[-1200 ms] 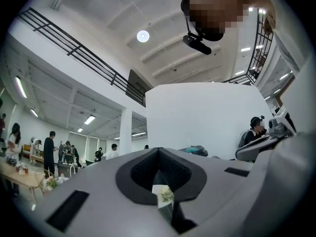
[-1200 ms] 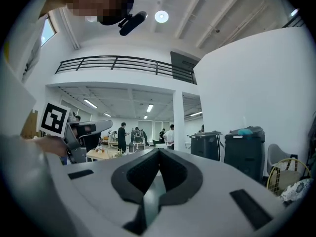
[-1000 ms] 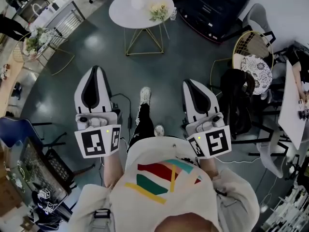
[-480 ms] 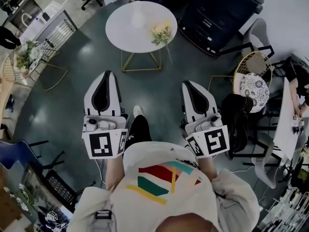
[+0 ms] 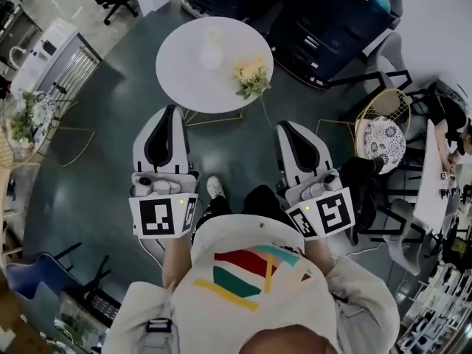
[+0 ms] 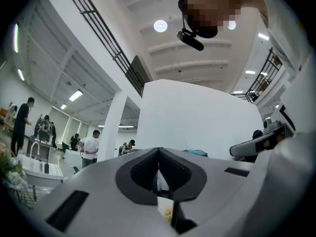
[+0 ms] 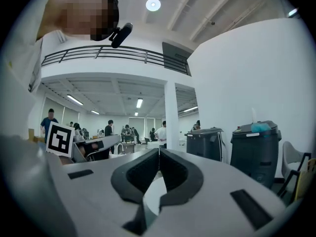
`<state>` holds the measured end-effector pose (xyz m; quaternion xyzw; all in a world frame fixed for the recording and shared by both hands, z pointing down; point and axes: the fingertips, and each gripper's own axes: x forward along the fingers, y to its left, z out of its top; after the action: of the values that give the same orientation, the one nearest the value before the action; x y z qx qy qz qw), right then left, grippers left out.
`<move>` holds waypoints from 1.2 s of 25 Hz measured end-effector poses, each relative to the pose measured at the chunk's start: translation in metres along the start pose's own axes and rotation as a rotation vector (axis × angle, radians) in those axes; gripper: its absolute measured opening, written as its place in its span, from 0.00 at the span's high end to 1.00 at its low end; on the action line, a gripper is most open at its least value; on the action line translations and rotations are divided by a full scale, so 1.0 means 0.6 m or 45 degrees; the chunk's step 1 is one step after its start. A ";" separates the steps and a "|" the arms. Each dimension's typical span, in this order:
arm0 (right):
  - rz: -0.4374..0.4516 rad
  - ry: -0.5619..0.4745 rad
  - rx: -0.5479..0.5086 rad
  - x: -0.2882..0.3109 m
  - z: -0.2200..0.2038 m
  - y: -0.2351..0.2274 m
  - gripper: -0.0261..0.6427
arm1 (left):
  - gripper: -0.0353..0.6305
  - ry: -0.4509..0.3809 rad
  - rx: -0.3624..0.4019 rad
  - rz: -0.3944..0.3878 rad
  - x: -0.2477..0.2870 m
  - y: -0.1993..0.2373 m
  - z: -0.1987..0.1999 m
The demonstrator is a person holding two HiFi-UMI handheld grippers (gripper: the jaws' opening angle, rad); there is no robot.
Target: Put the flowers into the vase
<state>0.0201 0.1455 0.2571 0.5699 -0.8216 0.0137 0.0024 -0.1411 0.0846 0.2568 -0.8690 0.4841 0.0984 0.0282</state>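
The left gripper [image 5: 168, 113] and right gripper [image 5: 288, 128] are both closed tight and empty, side by side just short of the round white table [image 5: 181, 76]. On that table stands a white vase [image 5: 212, 52]. The yellow flowers [image 5: 251, 80] lie beside it on the tabletop, outside the vase.

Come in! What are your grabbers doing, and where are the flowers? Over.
Left gripper, right gripper shut, empty. Flowers on white table beside vase. Nothing blocking.

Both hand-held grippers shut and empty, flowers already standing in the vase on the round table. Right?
No: the head view shows the flowers lying on the round table, apart from the vase. The left hand-held gripper and right hand-held gripper are shut and empty, as stated.
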 end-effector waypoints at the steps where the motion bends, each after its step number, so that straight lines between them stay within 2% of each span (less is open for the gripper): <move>1: -0.014 0.023 -0.011 0.004 -0.005 -0.007 0.94 | 0.94 0.010 -0.033 0.012 0.009 0.011 -0.011; 3: -0.030 0.057 -0.010 0.010 -0.012 -0.026 0.94 | 0.94 0.033 -0.075 0.026 0.027 0.022 -0.028; 7: -0.036 0.034 0.090 0.038 -0.011 -0.052 0.94 | 0.94 0.042 -0.087 0.039 0.042 0.038 -0.043; 12: 0.029 0.016 0.105 0.087 -0.017 -0.062 0.94 | 0.94 0.049 -0.069 0.126 0.042 0.065 -0.049; 17: 0.137 0.038 0.132 0.173 -0.031 -0.100 0.94 | 0.94 0.065 0.012 0.274 0.052 0.086 -0.039; 24: 0.309 -0.059 0.110 0.312 0.003 -0.120 0.94 | 0.94 0.063 0.073 0.407 0.100 0.139 -0.042; 26: 0.357 -0.074 0.116 0.339 0.010 -0.142 0.94 | 0.94 0.050 0.120 0.424 0.139 0.144 -0.030; 30: 0.351 -0.142 0.112 0.376 0.033 -0.212 0.94 | 0.94 0.014 0.200 0.415 0.223 0.139 -0.007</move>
<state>0.0604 -0.1110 0.2442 0.4512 -0.8895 0.0182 -0.0702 -0.1427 -0.0718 0.2382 -0.7748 0.6247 0.0591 0.0769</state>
